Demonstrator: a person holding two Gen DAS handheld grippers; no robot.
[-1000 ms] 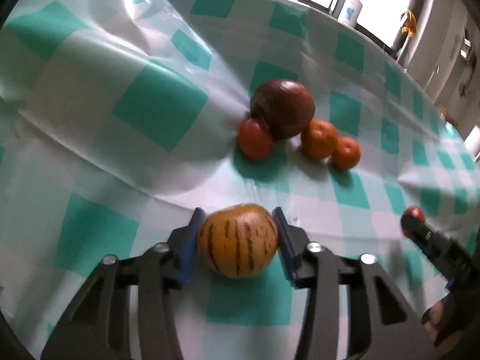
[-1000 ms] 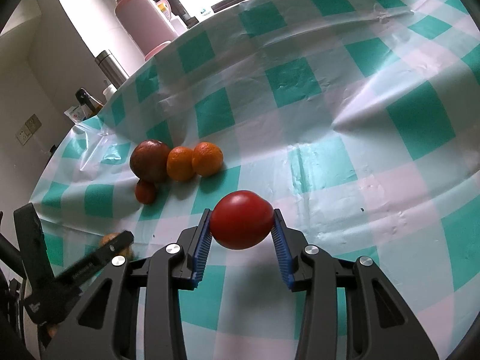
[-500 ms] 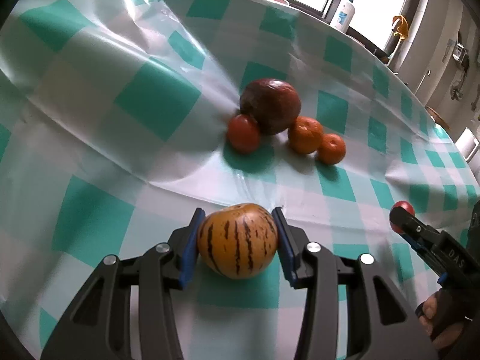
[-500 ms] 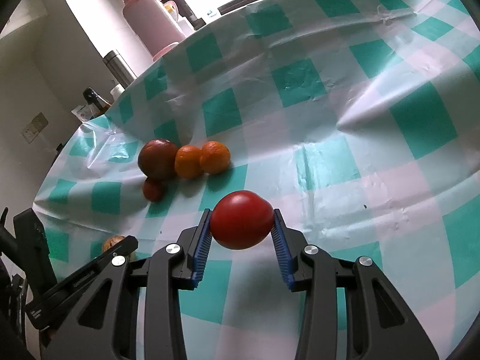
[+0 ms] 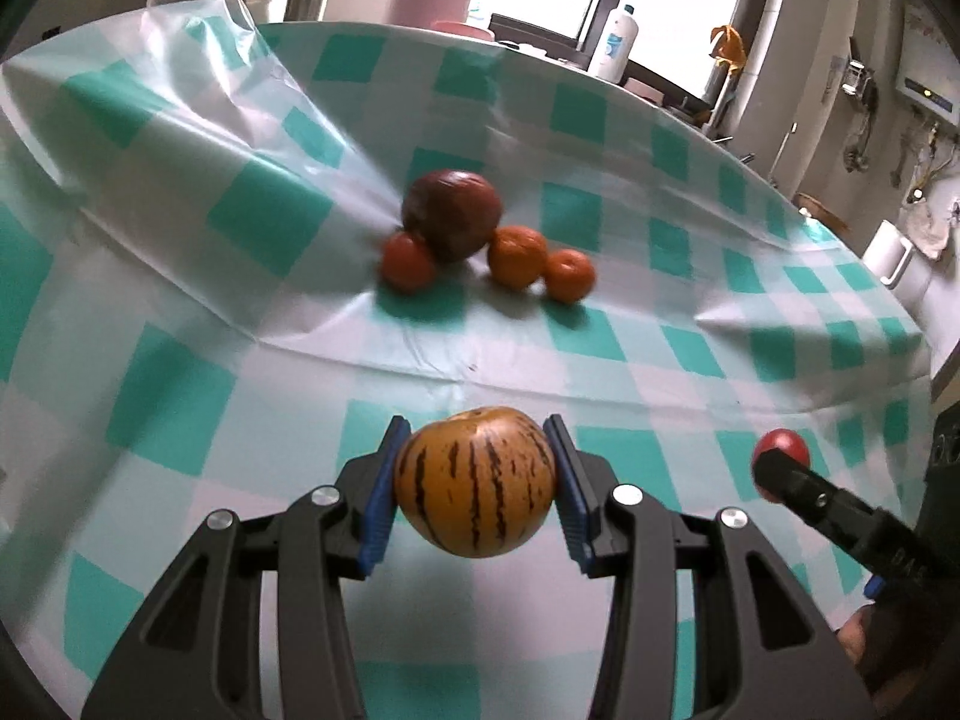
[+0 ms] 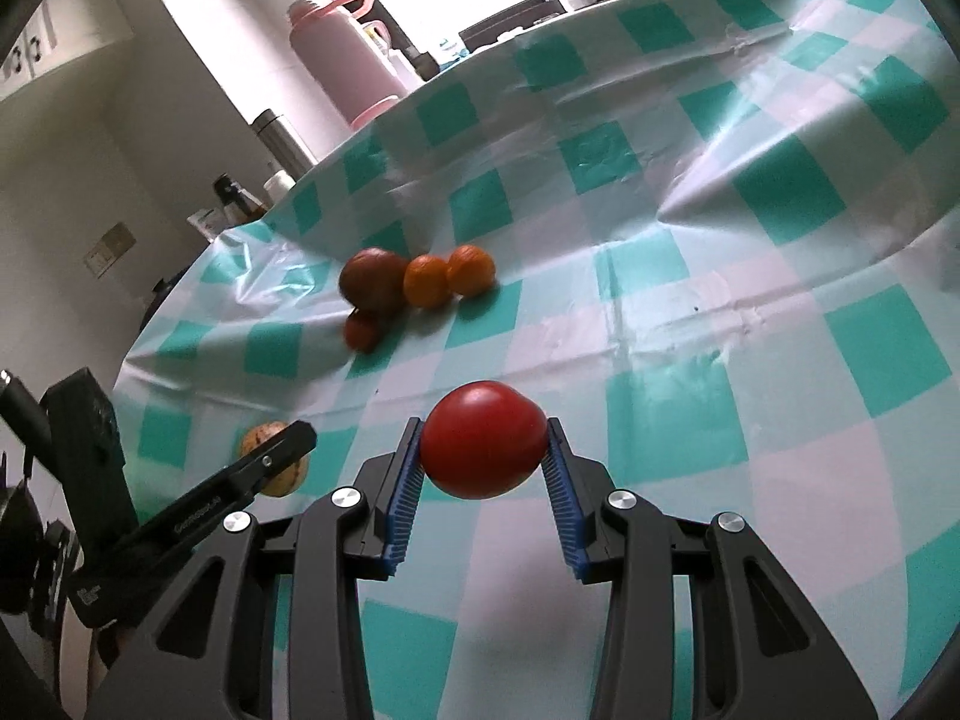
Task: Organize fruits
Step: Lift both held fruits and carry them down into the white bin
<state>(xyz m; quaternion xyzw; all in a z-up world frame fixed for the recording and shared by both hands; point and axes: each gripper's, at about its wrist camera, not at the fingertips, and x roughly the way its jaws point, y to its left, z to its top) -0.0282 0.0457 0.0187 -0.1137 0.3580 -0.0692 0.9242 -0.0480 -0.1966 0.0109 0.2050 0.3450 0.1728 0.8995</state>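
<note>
So both are loaded: the left hand-held gripper (image 5: 474, 483) is clamped on a round yellow-orange fruit with dark stripes (image 5: 474, 480), and the right hand-held gripper (image 6: 483, 441) is clenched around a smooth red tomato (image 6: 483, 438). The fruit cluster on the checked counter (image 5: 180, 240), with its big dark-red fruit (image 5: 451, 213), sits farther away: ahead of the left one, far-left of the right one. I'd say left's nearer.

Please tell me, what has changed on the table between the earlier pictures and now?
Both grippers drew back from the fruit pile, which now looks farther off. The left gripper still clamps the striped fruit; the right gripper still clamps the red tomato. The pile is unchanged.
</note>
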